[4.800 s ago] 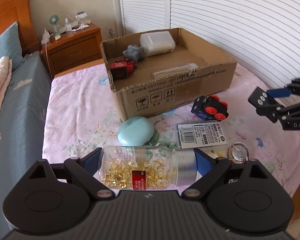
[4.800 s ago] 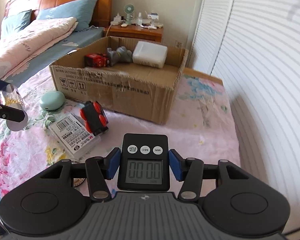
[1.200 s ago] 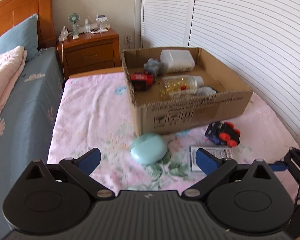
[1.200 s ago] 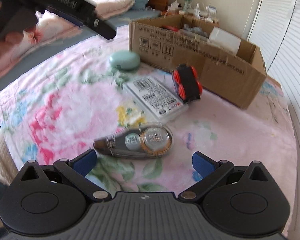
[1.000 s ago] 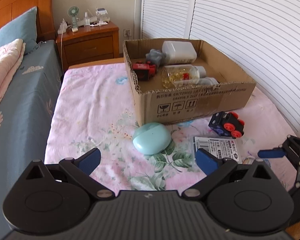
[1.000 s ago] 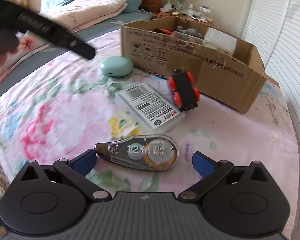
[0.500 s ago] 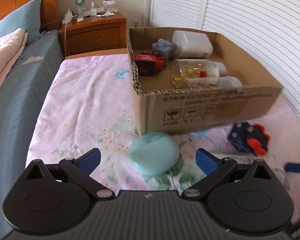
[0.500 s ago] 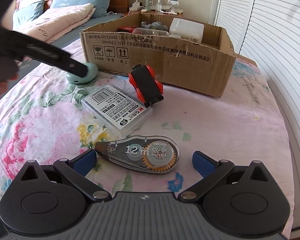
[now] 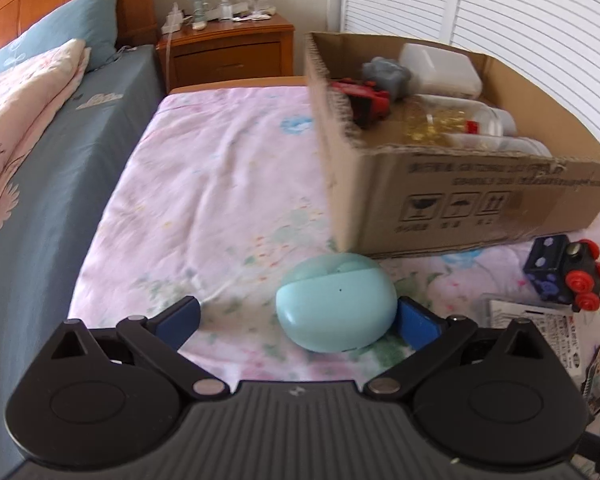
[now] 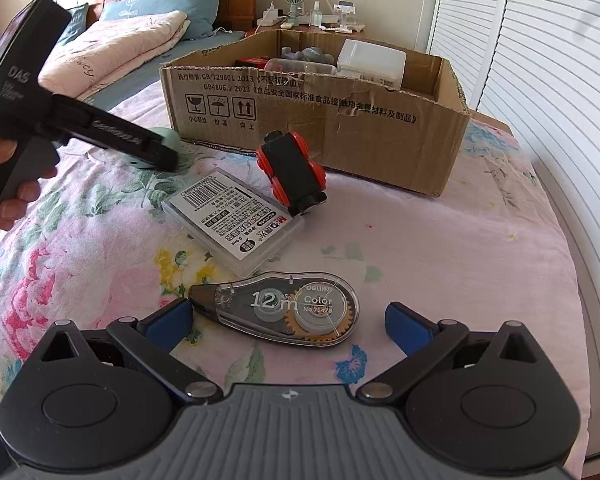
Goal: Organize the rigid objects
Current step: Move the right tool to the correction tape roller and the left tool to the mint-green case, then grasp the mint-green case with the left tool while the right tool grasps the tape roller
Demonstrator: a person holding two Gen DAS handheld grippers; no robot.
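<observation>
My left gripper (image 9: 298,322) is open around a mint-green earbud case (image 9: 336,302) on the floral bedspread; the case sits toward the right finger, near or against it. My right gripper (image 10: 288,326) is open around a clear correction tape dispenser (image 10: 284,308) lying flat. A cardboard box (image 10: 312,116) holds a red toy, a grey toy, a white container and a capsule bottle (image 9: 456,120). A black toy train with red wheels (image 10: 294,172) and a clear refill case (image 10: 232,216) lie in front of the box.
The left gripper's body (image 10: 80,124) reaches in from the left of the right wrist view, half hiding the earbud case. A wooden nightstand (image 9: 228,48) stands behind the bed. White louvered doors (image 10: 540,60) run along the right.
My left gripper has moved forward and down until its open fingers flank the mint-green case. My right gripper has stayed open around the correction tape, shifting only slightly.
</observation>
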